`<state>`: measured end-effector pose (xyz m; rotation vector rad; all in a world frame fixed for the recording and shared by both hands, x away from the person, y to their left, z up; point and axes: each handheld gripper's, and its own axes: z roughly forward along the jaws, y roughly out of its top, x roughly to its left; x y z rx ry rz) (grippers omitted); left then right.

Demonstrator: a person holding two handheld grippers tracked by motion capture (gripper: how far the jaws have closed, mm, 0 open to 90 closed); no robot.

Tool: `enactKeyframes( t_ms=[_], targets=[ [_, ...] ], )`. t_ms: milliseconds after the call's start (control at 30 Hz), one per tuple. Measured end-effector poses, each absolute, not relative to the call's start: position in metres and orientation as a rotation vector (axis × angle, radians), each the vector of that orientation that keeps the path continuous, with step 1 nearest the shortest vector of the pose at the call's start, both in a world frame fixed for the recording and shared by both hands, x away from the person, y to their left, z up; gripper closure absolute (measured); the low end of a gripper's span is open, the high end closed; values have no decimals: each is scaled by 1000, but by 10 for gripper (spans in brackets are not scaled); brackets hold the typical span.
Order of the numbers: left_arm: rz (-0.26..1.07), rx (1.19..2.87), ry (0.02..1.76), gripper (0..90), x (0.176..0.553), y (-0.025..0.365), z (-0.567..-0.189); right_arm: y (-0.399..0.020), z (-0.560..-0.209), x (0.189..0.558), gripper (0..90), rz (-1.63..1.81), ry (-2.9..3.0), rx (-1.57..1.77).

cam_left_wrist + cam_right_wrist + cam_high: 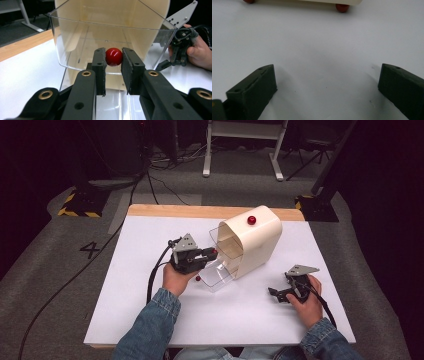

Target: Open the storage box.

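Left tool [113,65] pinching a red ball [113,57] between its pads, just before the clear drawer [75,50] of the cream box [255,242]. Right tool [327,90] spread wide, low over the white bench [317,45].

A white table top [150,320] with a pale wooden far edge [165,210] stands on grey carpet [50,270] marked with a "4" [90,249]. Beyond it the room is dark: a white desk frame [242,140], loose cables [170,160], and yellow-black striped stand bases [80,202] at both far corners.
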<state>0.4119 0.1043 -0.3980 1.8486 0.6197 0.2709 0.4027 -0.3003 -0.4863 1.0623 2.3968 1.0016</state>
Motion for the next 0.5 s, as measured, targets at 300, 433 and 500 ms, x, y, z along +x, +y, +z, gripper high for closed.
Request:
enactKeyframes(
  t_ms=[300,433,500],
  targets=[
    [288,1838,630,740,399,120,-396,-300,-486,403,16,1002,2397,1063],
    [279,1838,642,740,396,124,-398,-300,-486,403,15,1002,2397,1064],
    [280,1833,644,739,394,127,-399,-300,-486,403,16,1003,2398,1065]
  ],
)
